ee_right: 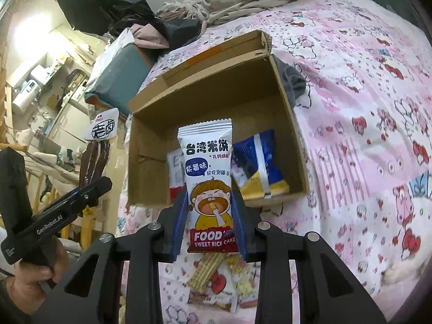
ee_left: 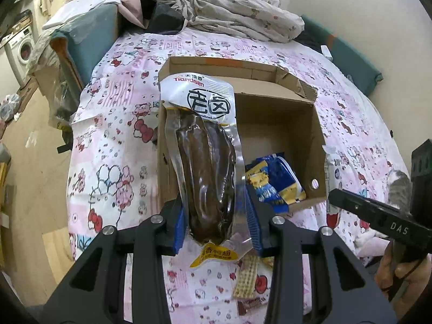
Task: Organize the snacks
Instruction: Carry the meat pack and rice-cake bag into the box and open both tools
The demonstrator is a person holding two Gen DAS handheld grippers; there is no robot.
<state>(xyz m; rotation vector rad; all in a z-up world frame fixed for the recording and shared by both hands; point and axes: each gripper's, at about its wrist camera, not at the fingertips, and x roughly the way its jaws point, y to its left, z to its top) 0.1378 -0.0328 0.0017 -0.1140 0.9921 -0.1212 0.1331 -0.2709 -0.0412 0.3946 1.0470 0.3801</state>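
- My left gripper (ee_left: 216, 216) clamps one meat pouch (ee_left: 208, 167); my right gripper (ee_right: 212, 216) clamps one rice cake packet (ee_right: 209, 183).
- One cardboard box (ee_right: 286, 113): two packets visible inside.
- Pink cartoon bedsheet (ee_right: 364, 108); cluttered room.

The long vacuum-sealed brown meat pack (ee_left: 208, 167) hides the open cardboard box's (ee_left: 294, 124) left inner wall. In the right wrist view, the white rice-cake packet (ee_right: 209, 189) covers most of a red-and-white packet (ee_right: 176, 170), its print unreadable. Small wafer snacks (ee_right: 205, 272) lie half-hidden beneath the gripper frames.
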